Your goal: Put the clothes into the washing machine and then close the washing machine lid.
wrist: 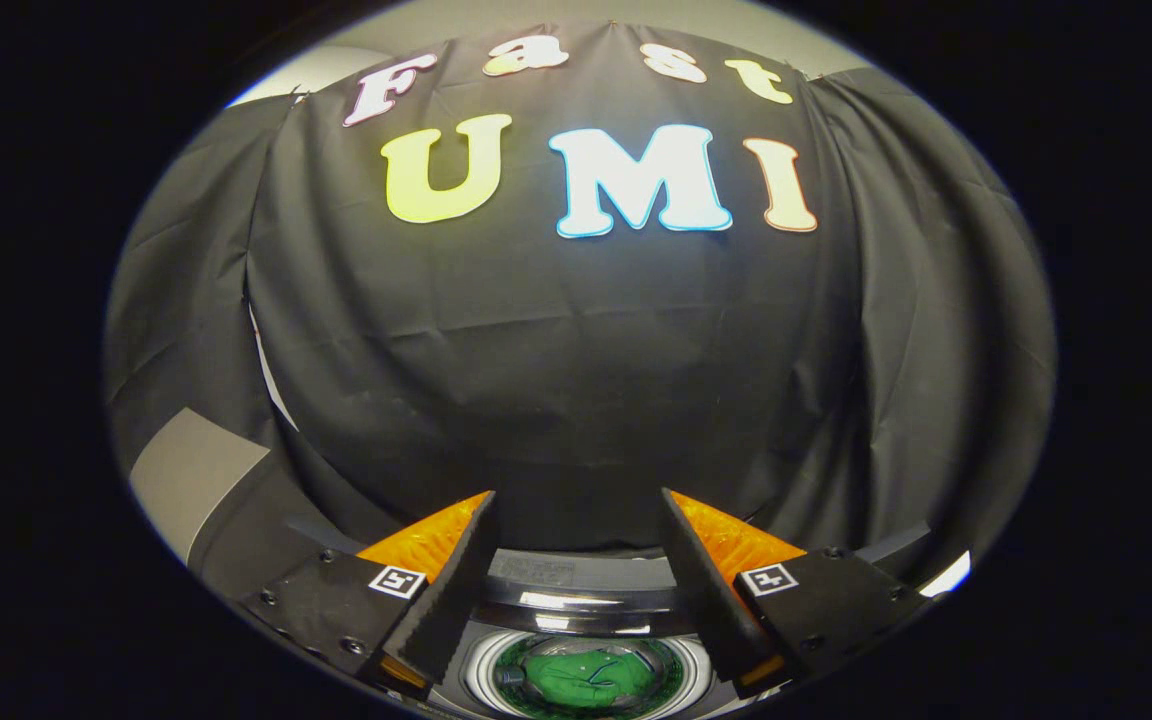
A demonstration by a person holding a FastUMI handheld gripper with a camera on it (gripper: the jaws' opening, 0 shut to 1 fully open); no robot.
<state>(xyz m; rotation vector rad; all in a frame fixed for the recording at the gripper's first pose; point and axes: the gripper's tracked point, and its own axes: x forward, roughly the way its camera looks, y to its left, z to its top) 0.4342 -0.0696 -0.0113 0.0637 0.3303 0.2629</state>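
My gripper [576, 500] is open, its two fingers spread wide with nothing between them. Below and between the fingers I look down on the washing machine's open round drum [496, 672]. A green garment [586, 678] lies inside the drum. The machine's raised lid [576, 585] stands as a dark glossy band behind the drum opening, just below the fingertips. The gripper hovers above the machine, apart from both the garment and the lid.
The booth's black cloth wall [576, 380] hangs right behind the machine, close ahead of the fingers. A grey panel [186, 475] shows at the left beside the cloth.
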